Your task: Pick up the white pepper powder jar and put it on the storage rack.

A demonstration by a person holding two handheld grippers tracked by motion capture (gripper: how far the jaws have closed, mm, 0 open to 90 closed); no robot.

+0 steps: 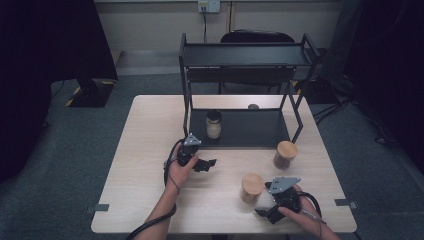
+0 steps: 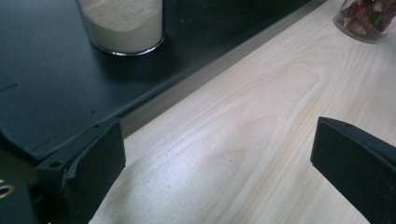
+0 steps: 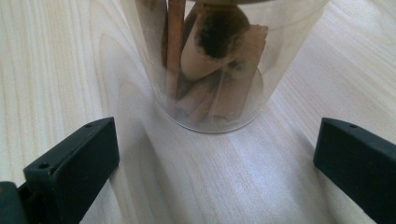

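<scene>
a pale wooden table [image 1: 150, 150] carries a black two-tier rack [image 1: 245, 55]; a jar of pale powder [image 1: 213, 124] stands on its lower shelf; two wooden-lidded jars stand on the table, one [image 1: 285, 154] near the rack's right front, one [image 1: 251, 187] just beside the right gripper [image 1: 265, 214]; the left gripper [image 1: 206, 164] lies before the rack, jaws apart.

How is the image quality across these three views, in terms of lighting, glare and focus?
High view: dim, with near-black corners, yet the table and rack are readable. Left gripper view: sharp wood grain, the powder jar cut off at the top edge. Right gripper view: soft glare on the wood, and the cinnamon jar is close and slightly soft.
</scene>
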